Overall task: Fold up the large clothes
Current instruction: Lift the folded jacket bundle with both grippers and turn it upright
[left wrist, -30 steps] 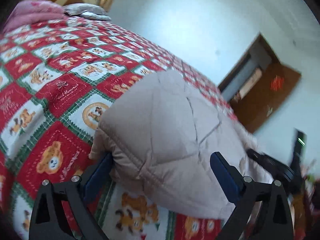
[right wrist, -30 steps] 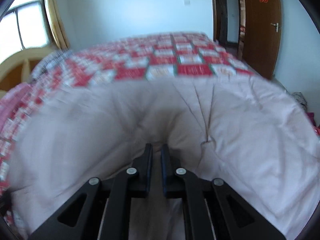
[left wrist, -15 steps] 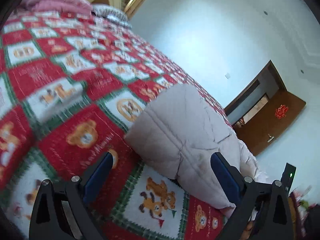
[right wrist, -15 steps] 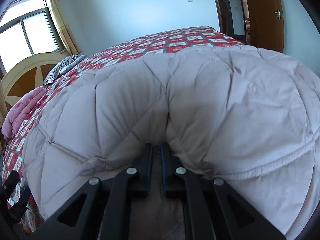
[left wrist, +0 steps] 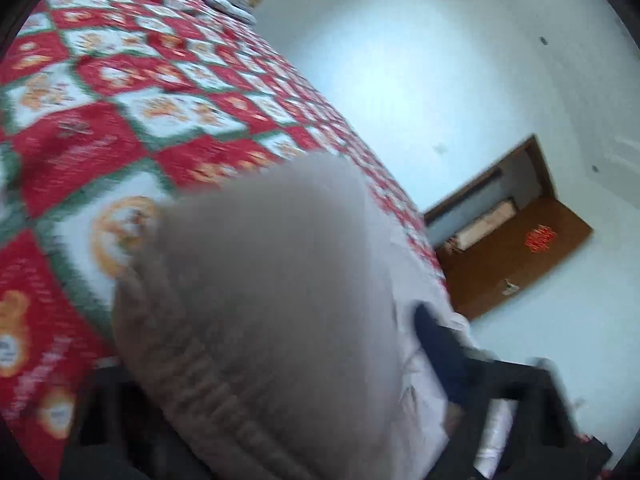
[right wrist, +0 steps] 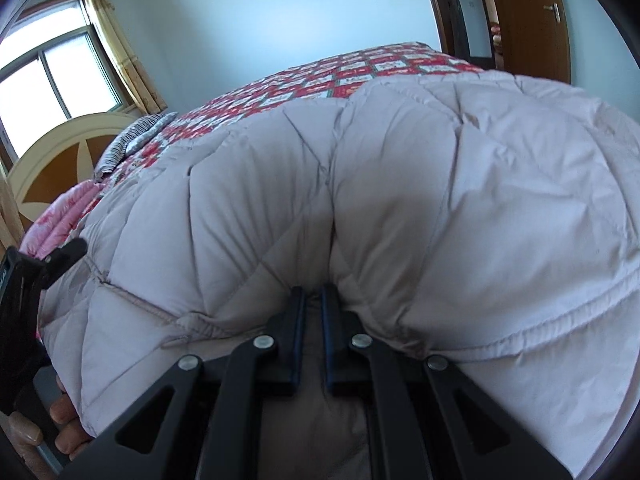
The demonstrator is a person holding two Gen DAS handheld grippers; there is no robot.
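A pale beige quilted jacket (right wrist: 440, 180) lies bunched on the red bear-patterned bedspread (right wrist: 360, 68). My right gripper (right wrist: 313, 292) is shut on a pinched fold at its near edge, with fabric puffing up on both sides. In the blurred left wrist view the jacket (left wrist: 260, 280) fills the gap of my left gripper (left wrist: 272, 344). Its jaws are closing and the right pad presses into the fabric, while the left finger is hidden under the bulk. The right wrist view shows the left gripper (right wrist: 60, 256) at the jacket's left end, held by a hand (right wrist: 60, 432).
The bedspread (left wrist: 80, 140) stretches away to a striped pillow (right wrist: 132, 140), a pink cover (right wrist: 60, 216) and a rounded headboard (right wrist: 52, 160). A window (right wrist: 52, 76) is beyond. A brown door (right wrist: 524, 20) stands open past the bed's far right corner.
My left gripper pushed in over the jacket's end and its wide jaws narrowed around it. The right gripper sank a little at first and has stayed clamped on its fold.
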